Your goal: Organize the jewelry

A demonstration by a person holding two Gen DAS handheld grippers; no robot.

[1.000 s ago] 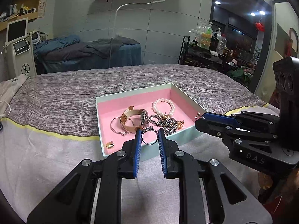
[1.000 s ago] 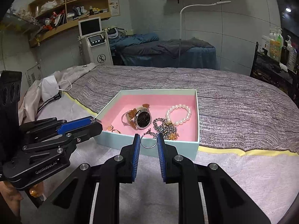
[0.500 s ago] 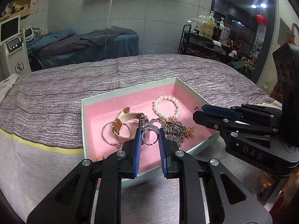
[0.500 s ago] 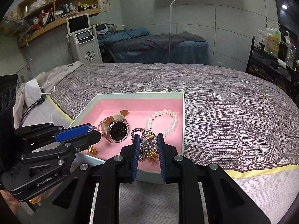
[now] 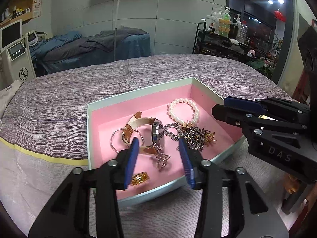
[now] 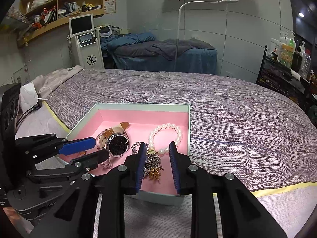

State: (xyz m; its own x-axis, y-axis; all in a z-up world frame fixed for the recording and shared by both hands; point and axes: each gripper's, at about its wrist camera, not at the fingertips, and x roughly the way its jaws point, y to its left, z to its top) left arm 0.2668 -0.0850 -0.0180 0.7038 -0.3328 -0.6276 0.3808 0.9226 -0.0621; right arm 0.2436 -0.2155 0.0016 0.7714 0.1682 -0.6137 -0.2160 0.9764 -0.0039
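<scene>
Jaws of my left gripper (image 5: 159, 159) and right gripper (image 6: 156, 165) stood wide and empty over the pink-lined mint box (image 5: 138, 94), so lifting straight up seemed wisest, clear of the silver ring (image 5: 162, 159) and tangled silver-and-gold chains (image 6: 153, 163).

Glossy pearl bracelet (image 5: 184, 110), shiny metal chain (image 5: 190, 134), matt pink-lined box (image 5: 138, 97).

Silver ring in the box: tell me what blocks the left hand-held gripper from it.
Nothing visible. The left hand-held gripper is open above the silver ring, which lies loose on the pink floor of the box, just in front of the watch.
</scene>
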